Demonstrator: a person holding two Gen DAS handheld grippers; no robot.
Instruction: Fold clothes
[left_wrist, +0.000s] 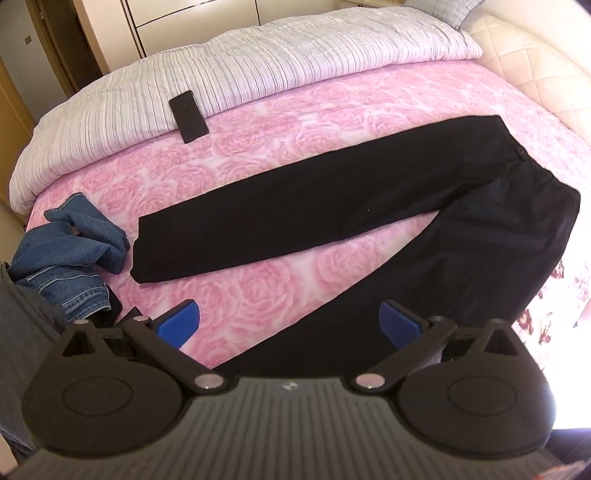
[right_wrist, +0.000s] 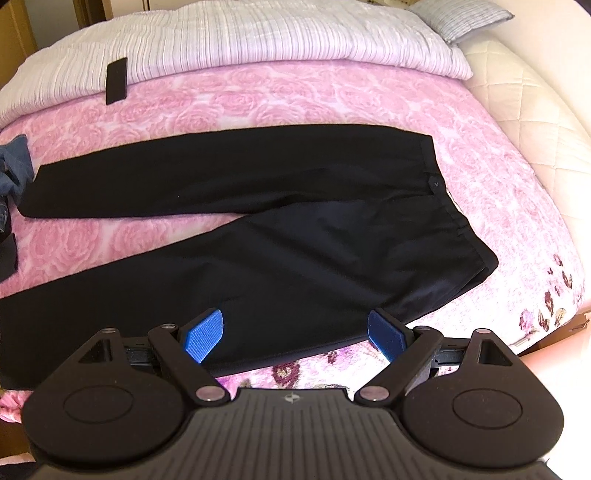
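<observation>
Right wrist view: black trousers (right_wrist: 280, 229) flat on bed (right_wrist: 498, 177), soft, limp; I'd pinch the waistband; both tools wide, empty.

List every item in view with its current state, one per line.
Black trousers: spread flat on the bed, legs apart, unfolded.
Jeans: crumpled heap.
Phone: screen dark, lying on the duvet.
Duvet: bunched along the far side.
Left tongs: open, empty.
Right tongs: open, empty.
</observation>
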